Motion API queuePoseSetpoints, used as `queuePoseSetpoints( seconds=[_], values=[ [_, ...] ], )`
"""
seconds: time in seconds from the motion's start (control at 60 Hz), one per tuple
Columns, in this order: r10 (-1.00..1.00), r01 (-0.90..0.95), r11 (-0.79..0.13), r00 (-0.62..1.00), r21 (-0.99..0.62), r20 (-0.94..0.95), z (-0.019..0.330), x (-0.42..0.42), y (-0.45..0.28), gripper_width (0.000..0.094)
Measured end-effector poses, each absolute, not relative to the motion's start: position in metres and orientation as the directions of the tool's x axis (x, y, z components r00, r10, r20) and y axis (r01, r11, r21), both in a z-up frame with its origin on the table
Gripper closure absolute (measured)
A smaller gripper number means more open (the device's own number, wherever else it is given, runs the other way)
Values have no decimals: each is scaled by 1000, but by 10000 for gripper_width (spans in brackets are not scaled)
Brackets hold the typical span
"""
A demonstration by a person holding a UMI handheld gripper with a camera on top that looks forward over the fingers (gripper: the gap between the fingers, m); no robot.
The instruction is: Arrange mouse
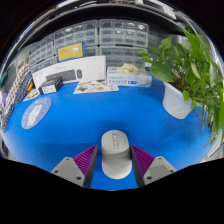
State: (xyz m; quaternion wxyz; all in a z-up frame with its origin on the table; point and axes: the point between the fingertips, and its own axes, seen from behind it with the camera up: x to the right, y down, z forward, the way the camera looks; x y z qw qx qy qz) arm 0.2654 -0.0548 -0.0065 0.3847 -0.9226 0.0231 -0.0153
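So the hand-held gripper [117,168] sits low at the bottom center of the frame, pointing forward and roughly level over the blue desk [70,125]. The white mouse [116,152] is right between the fingers, with the purple pads [86,160] hugging it on both sides, so it looks grasped. I can't tell whether the mouse is lifted or resting on the desk.

Further back, in the middle of the frame, there's a white box [68,72] with a flat printed sheet [95,87] just in front of it. A round clear lid-looking thing [35,112] lies at the left. A leafy green plant [190,62] in a white pot [178,100] fills the right side. Shelving with bins [100,40] runs across the top of the frame.
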Motion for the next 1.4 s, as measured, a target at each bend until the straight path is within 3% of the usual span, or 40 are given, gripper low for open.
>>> queuePoseSetpoints(
  seconds=[0.067, 0.317, 0.467, 0.55, 0.783, 0.917, 1.017, 1.2, 1.4],
  values=[
    [-44, -25, -702, 999, -712, 9, -7, 264, -54, 441],
    [-101, -32, -713, 993, -701, 58, -8, 264, -58, 609],
    [-200, -108, -729, 978, -676, 60, 3, 265, -56, 612],
    [-258, -123, -680, 963, -723, 78, 44, 260, -43, 611],
    [-251, -37, -469, 964, -882, 92, 211, 166, 35, 609],
    [-167, -1, -405, 983, -914, 73, 250, 71, 79, 609],
    [-102, 17, -430, 992, -903, 68, 226, 6, 102, 611],
    [-37, -11, -570, 999, -822, 13, 114, -75, 118, 614],
    [-36, -15, -710, 999, -704, 15, 12, -92, 107, 613]
  ],
)
